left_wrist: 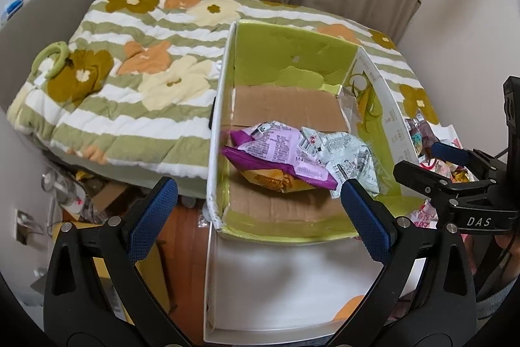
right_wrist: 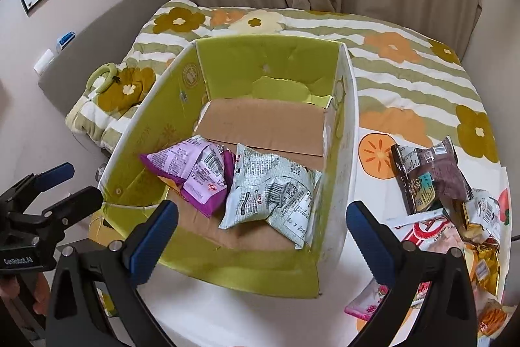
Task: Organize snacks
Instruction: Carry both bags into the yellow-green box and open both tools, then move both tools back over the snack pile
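Inside the green-lined cardboard box (right_wrist: 260,67), near its front, a purple snack bag (right_wrist: 191,174) overlaps a white printed snack bag (right_wrist: 273,194) on its right. More snacks, like a brown packet (right_wrist: 432,174), are piled outside on the right. Both the left gripper (left_wrist: 256,213) and right gripper (right_wrist: 260,236) hover spread wide, holding nothing, over the box's near edge.

left gripper (left_wrist: 256,204) spread, right gripper (right_wrist: 261,218) spread, seemingly empty
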